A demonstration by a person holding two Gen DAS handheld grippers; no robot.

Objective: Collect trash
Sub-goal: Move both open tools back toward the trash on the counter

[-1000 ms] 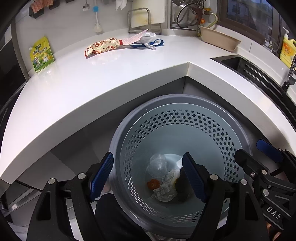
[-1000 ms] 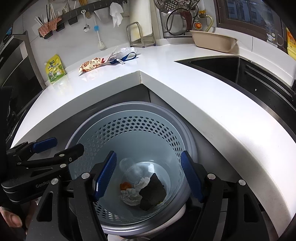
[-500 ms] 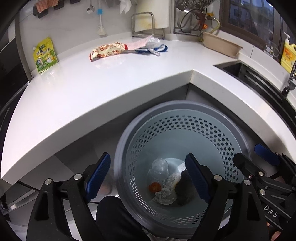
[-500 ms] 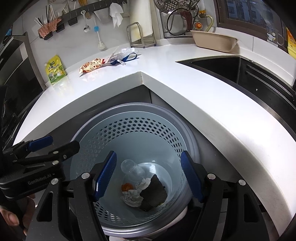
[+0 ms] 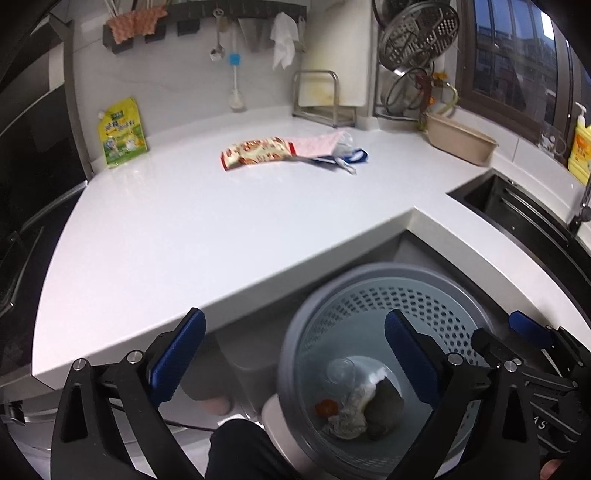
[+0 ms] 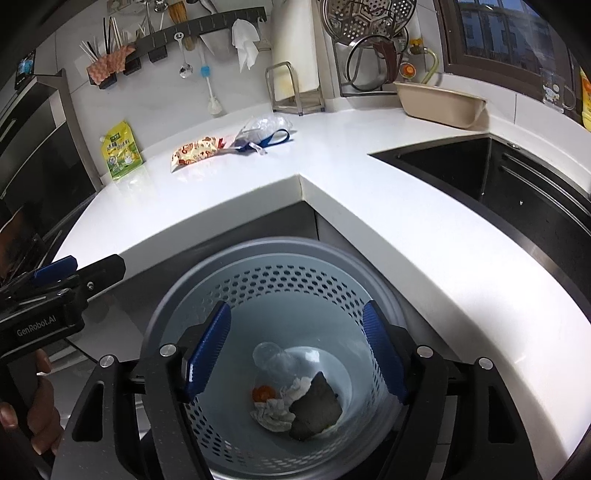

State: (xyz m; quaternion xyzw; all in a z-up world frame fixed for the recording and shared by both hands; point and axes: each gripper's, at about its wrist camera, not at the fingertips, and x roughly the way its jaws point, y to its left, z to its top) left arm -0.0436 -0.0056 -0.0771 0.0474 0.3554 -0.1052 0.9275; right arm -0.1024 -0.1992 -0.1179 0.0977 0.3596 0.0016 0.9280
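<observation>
Since a second ago the left tool (image 5: 291, 354) has swung up and left, so the bin (image 5: 388, 273) that sat between its fingers now lies low and right, while the right tool (image 6: 295, 350) has barely shifted over the bin (image 6: 273, 251). Both tools are spread wide and hold nothing. The white table (image 5: 207, 221) bends round an inner corner, its far edge against a tiled wall hung with a utensil rail (image 6: 207, 26), and a dark sink (image 6: 461, 166) is cut in toward its right end below a window. The grey perforated bin stands on the floor in the nook under the table's inner corner; in it lie a clear cup (image 6: 269, 356), a crumpled tissue (image 6: 277, 410), an orange bit (image 6: 263, 393) and a dark scrap (image 6: 317, 406), directly below the right tool's fingers. Well apart from both tools, near the table's far edge, lie a snack wrapper (image 5: 256, 151), a pink sheet (image 5: 321, 142) touching it, crumpled clear plastic (image 6: 266, 123) and a blue strap (image 5: 356, 156). A green pouch (image 5: 122, 133) leans on the wall at the far left corner, a beige tub (image 5: 461, 142) sits at the far right, and a yellow bottle (image 5: 580, 147) stands beyond the sink. The open stretch of table lies between the tools and the wrappers.
</observation>
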